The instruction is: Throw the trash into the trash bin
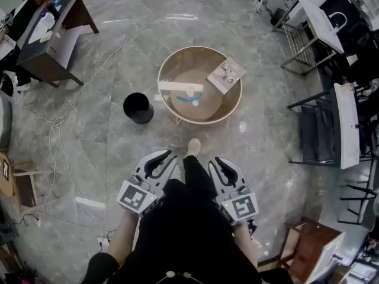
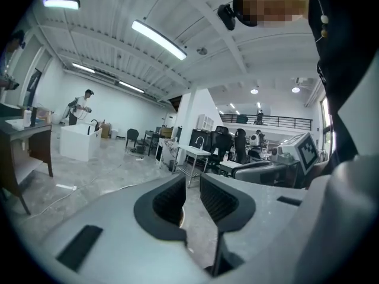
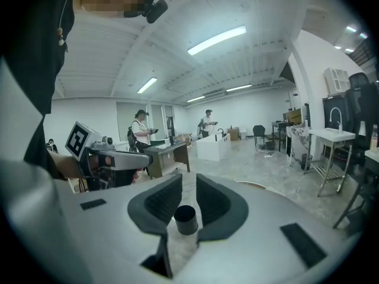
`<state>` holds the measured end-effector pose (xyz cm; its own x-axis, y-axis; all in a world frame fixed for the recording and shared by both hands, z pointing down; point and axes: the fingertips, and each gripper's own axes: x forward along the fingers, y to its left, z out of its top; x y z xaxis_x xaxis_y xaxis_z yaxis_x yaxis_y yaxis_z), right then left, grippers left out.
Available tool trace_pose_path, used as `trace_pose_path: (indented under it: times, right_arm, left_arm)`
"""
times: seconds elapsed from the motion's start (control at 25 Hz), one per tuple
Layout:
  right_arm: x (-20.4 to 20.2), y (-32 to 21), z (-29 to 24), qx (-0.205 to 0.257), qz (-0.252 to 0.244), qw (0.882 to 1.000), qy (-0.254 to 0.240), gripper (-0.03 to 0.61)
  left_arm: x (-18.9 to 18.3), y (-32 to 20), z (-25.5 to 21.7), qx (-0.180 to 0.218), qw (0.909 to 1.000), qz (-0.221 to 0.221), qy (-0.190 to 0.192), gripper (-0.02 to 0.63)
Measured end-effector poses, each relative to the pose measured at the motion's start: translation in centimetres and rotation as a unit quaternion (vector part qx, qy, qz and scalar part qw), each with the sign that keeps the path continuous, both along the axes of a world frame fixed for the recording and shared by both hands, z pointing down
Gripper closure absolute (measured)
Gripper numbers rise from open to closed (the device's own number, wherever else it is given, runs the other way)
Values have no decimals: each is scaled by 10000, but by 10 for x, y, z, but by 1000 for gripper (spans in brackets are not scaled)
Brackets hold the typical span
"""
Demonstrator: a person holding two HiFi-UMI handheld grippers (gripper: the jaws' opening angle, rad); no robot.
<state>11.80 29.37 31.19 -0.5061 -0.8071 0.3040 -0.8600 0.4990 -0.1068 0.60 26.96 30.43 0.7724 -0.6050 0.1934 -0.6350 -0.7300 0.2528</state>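
Holding: a person has the left gripper (image 1: pixel 160 158) and the right gripper (image 1: pixel 224 165) low in the head view, close to the body and side by side.
Left jaws: they stand a little apart with only a narrow gap, and they pinch nothing; the grey floor (image 1: pixel 106 152) shows through the gap.
Right jaws: they are spread a little and hold nothing.
Bin place: the trash bin (image 1: pixel 138 107) is black and round. It stands upright on the floor, near the left side of the round table (image 1: pixel 183 61) and well apart from both grippers. In the right gripper view it shows far off, through the gap of the jaws.
Trash place: all of it lies on the round table.
Trash pieces: a white strip (image 1: pixel 180 86), a blue scrap (image 1: pixel 188 100) just below it, and a printed booklet (image 1: pixel 225 74) at the right rim.
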Motion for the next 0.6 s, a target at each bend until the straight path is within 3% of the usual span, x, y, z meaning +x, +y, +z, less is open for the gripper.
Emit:
trace_pose_path:
  times: [0.2,0.32,0.6]
  right_arm:
    - [7,-35,39,-349,-136,9987,336,483]
    - [10,-63,79,-709,-326,9948,654,457]
    - [27,-147,183,-1426,-798,9770,1373,423]
  left_arm:
    - [-2,-35,35,-239,9994,-241,-118,536]
    - [-3,-64,65,-641,9971,-396,-77,536]
    - [-2,-153,146,-1634,9800,-1071,-364,535]
